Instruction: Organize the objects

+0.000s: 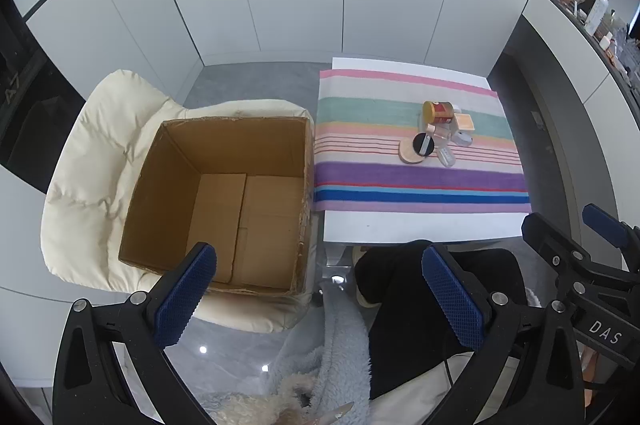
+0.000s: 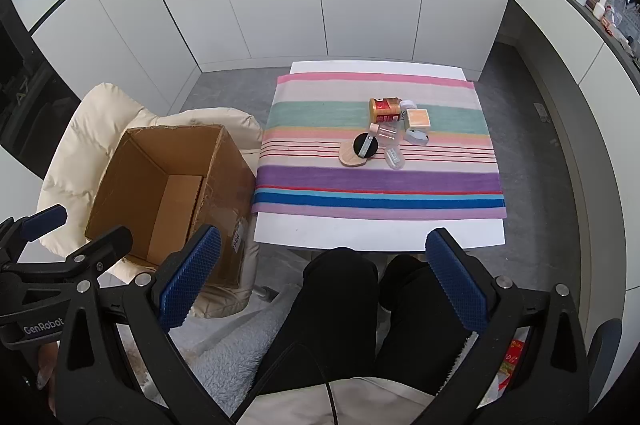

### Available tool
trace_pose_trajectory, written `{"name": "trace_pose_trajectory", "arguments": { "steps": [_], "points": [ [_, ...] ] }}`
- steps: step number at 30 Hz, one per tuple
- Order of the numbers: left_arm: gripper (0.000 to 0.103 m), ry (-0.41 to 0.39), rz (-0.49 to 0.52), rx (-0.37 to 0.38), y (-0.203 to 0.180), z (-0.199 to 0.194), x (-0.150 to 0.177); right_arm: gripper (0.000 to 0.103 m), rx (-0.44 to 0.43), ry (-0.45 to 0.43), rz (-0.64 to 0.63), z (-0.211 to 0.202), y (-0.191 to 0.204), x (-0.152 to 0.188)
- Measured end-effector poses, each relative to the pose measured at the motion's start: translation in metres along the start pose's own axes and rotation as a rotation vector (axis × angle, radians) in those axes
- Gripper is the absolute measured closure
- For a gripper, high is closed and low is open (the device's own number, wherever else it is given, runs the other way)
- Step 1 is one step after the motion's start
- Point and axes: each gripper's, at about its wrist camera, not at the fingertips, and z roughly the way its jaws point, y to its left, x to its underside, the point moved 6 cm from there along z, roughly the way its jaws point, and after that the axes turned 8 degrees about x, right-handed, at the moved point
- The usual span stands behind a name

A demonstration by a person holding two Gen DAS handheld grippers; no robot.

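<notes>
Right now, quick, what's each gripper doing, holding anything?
Left gripper: open, holding nothing.
Right gripper: open, holding nothing.

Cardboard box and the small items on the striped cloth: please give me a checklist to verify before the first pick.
1. Cardboard box open at top, nothing inside: ok.
2. Left gripper open, nothing between fingers: ok.
3. Right gripper open, nothing between fingers: ok.
4. Items apart enough for a clean grasp: not ok; the gold jar, black disc and clear bottles touch or overlap.
5. Striped cloth flat on table: ok.
6. Box steady on cream chair: cannot tell.
</notes>
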Motion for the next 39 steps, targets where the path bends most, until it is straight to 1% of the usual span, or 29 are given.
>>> {"name": "trace_pose_trajectory", "arguments": {
  "steps": [23, 27, 39],
  "points": [
    [0.0, -0.014, -0.009, -0.006, 0.0057, -0.0032, -0.003, 0.0, -0.008, -0.015, -0.009, -0.0012, 0.0007, -0.0025],
    [0.0, -0.011, -0.02, 0.009, 0.0061, -0.0021, -0.0029, 0.0, -0.014, -0.012, -0.01, -0.0011, 0.0001, -0.002],
    [0.0, -0.011, -0.011, -0.006, 0.0047, -0.0017, -0.0026, 0.0, -0.014, -0.015, -0.008, -0.0009, -0.002, 0.0023]
  ]
}}
